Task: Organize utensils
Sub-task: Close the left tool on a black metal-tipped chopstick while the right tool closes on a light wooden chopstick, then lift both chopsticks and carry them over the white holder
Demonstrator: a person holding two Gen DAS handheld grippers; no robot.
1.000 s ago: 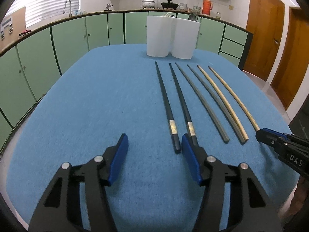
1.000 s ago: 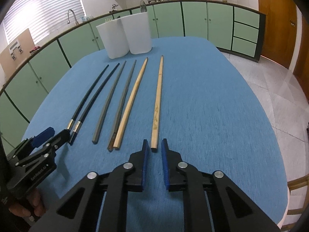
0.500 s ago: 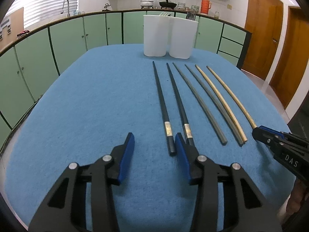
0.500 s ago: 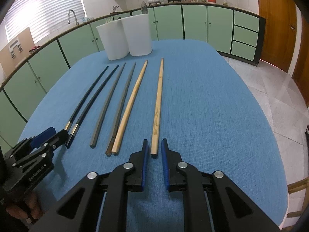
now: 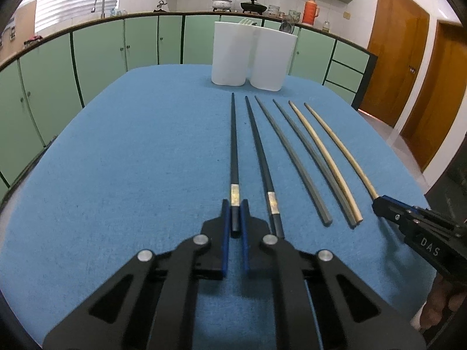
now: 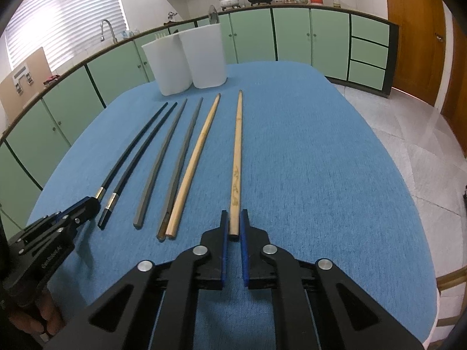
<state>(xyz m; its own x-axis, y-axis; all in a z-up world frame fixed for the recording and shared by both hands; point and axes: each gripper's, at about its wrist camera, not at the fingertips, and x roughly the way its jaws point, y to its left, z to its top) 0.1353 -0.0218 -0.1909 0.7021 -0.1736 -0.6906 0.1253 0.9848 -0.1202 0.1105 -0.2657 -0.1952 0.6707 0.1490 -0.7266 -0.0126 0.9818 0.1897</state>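
The left claw [image 5: 235,214] is pinching the blunt near end of the outermost black chopstick with a silver band [image 5: 233,157], while the right claw [image 6: 233,223] is clamping the near end of the outermost pale wooden chopstick [image 6: 237,157]. Both sticks are lying flat on the blue cloth-covered worktop [image 5: 131,160]. Four more are waiting between them; nothing appears lifted toward the two white plastic holders [image 5: 252,55] yet.

The bench [image 5: 131,157] carries a blue cloth cover. Six chopsticks lie side by side on it: two black [image 5: 233,145], two grey [image 5: 292,157], two wooden [image 6: 237,157]. Two white containers [image 5: 251,55] stand touching at 12 o'clock beyond the tips.
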